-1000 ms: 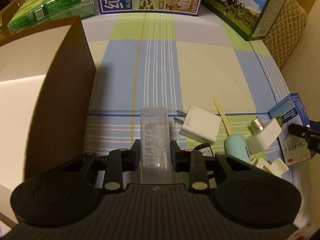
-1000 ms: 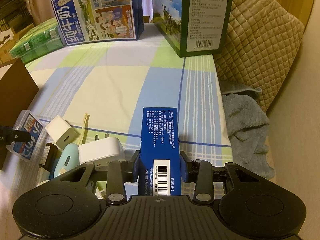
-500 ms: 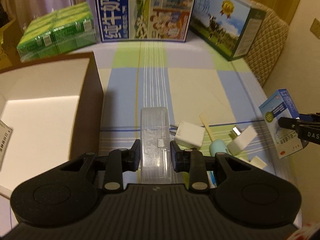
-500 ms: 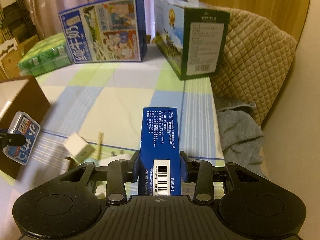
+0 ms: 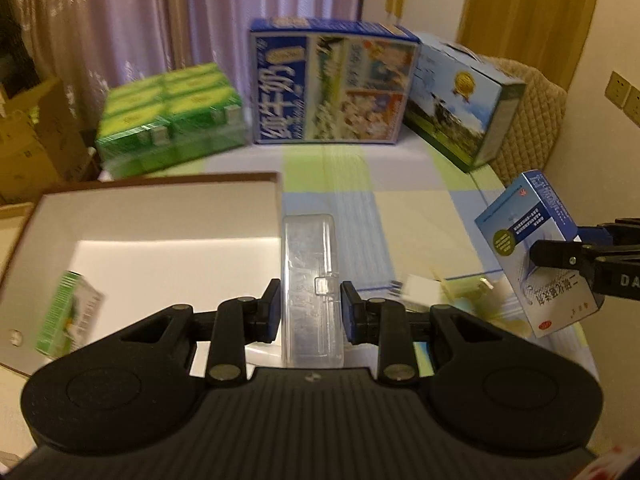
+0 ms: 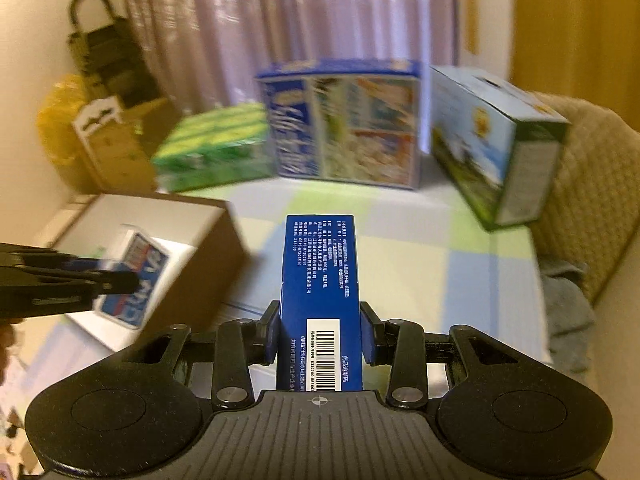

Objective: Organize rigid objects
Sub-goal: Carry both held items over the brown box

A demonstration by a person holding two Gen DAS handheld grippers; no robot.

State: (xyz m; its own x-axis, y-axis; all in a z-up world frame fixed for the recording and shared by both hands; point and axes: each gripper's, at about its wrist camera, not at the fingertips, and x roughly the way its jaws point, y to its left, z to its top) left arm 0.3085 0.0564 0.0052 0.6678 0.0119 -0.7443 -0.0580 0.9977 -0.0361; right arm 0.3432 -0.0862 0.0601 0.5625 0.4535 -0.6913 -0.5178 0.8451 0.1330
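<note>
Left wrist view: the left gripper [image 5: 309,309] has its jaws closed narrowly on a clear case [image 5: 310,280], with both pads pressing its long sides. The case is held in the air, and its far end is at the right edge of an open carton [image 5: 160,216] with white inside walls. A small green box [image 5: 66,314] lies in the carton at the left. Right of the case, on the checked cloth [image 5: 420,216], lie some white plugs [image 5: 416,294], blurred. At the right edge the right gripper [image 5: 560,258] holds a blue and white medicine box [image 5: 532,248] above the cloth. Behind stand a green pack [image 5: 168,116], a blue milk carton [image 5: 332,84] and a second carton [image 5: 464,104].

Right wrist view: the right gripper [image 6: 320,338] is closed on the medicine box [image 6: 320,292]; the pads touch both sides, and the blue face with the barcode is up. The box points toward the milk carton [image 6: 344,124]. At the left the left gripper [image 6: 116,282] holds the case [image 6: 134,276], whose blue label is seen, over the open carton [image 6: 216,260]. A grey towel [image 6: 568,312] lies at the right, beside the cloth [image 6: 432,264].
</note>
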